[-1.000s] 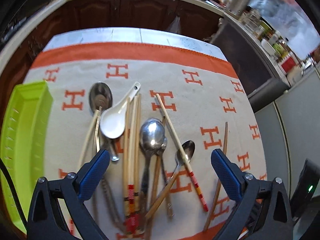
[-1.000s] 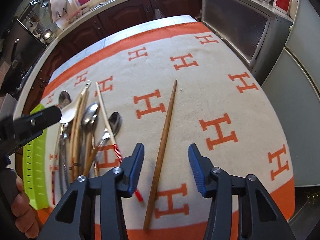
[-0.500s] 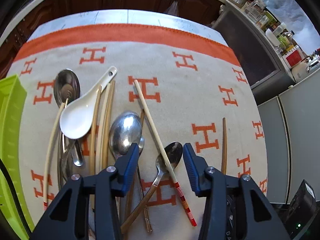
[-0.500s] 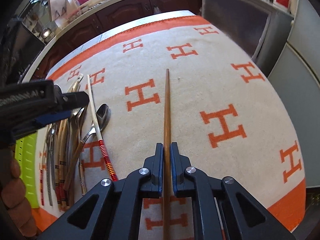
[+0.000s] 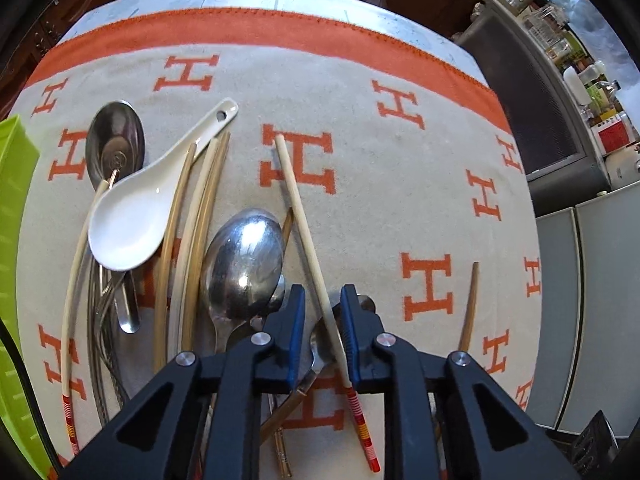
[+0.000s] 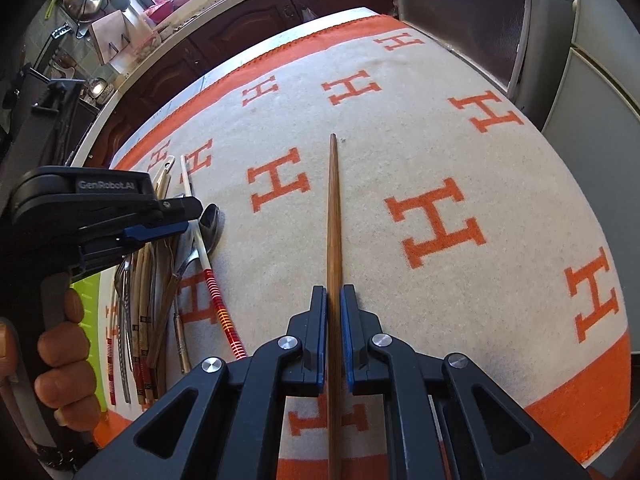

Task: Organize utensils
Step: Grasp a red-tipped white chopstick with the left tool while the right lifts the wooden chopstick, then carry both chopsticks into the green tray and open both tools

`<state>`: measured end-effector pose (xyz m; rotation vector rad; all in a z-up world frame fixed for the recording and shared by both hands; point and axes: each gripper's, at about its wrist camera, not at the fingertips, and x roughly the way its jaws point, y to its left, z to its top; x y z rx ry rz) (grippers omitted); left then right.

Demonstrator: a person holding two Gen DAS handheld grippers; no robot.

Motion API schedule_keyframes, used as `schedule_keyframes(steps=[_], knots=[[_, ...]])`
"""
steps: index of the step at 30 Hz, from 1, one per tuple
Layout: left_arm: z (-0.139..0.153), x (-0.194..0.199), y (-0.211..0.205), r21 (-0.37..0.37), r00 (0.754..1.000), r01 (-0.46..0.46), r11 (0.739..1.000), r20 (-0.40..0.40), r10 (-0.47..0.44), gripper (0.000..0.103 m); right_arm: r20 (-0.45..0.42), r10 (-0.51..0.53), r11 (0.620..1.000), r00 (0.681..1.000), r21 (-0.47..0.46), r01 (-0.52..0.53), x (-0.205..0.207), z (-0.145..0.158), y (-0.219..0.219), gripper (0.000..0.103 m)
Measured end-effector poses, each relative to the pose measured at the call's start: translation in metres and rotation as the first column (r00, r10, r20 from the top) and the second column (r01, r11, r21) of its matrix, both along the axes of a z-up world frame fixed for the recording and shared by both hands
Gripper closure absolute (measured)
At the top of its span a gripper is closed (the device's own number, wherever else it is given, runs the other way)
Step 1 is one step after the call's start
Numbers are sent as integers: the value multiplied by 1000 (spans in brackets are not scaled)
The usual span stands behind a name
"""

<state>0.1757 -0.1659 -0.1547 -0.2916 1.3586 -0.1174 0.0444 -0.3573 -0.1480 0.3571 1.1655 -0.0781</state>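
Observation:
A pale chopstick with a red-striped end (image 5: 304, 232) lies across the utensil pile. My left gripper (image 5: 323, 300) straddles it from above. Its jaws are closing, with a gap still showing on the left side of the stick. From the right wrist view the left gripper (image 6: 186, 218) hangs over the pile. My right gripper (image 6: 334, 292) is shut on a dark brown chopstick (image 6: 333, 200) that runs straight out between its pads over the cloth. That same brown chopstick (image 5: 470, 308) shows at the right in the left wrist view.
The pile holds a white ceramic spoon (image 5: 128, 232), a large metal spoon (image 5: 244, 264), another metal spoon (image 5: 116, 140) and several bamboo chopsticks (image 5: 200, 220). A lime-green tray (image 5: 16, 280) sits at the left edge. A hand (image 6: 60, 352) holds the left gripper. Cabinets surround the H-patterned cloth (image 5: 380, 208).
The left gripper came down onto the pile and its jaws narrowed from wide around the pale chopstick. The right gripper shut on the brown chopstick, which now lines up with its fingers.

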Motion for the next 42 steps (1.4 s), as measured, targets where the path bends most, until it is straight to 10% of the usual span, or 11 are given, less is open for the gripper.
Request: schedule_keyframes(steps=[23,32,42], knots=[[43,-21,7,4,978,191,982,90,-191,100,-23,1,996,1000,94,1,-3,14,14,96],[122,-74,95,-22,961,224,974,170,-217,100,39,129,988,991,80,-132,-6,64,74,96],[186,-119,217,109,949,45,993,305,-76,100,89,399,899,913,160,-408,13,113,203,96]])
